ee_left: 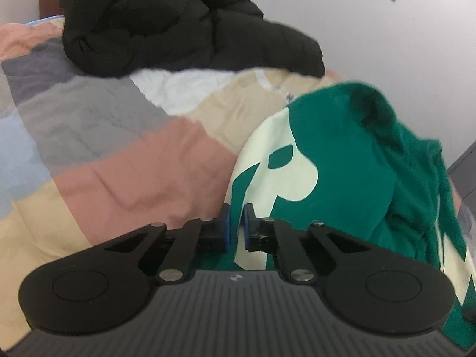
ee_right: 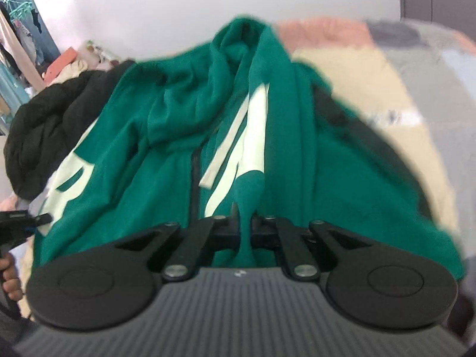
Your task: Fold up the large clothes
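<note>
The big green fleece garment with pale cream lettering (ee_right: 166,154) lies rumpled on the patchwork quilt of pink, beige and grey blocks (ee_left: 125,160), in front of the black puffy jacket (ee_left: 166,20). The left gripper (ee_left: 236,223) pinches its hem; the right gripper (ee_right: 244,226) pinches a fold beside it. I judge the folding barely begun: nothing is flat yet.

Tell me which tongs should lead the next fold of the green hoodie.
Probably the right. The right tongs pinch the green hoodie mid-hem, beside its zipper, so they could carry that edge over. The left tongs grip the hoodie's side edge, near the quilt, better for anchoring.
</note>
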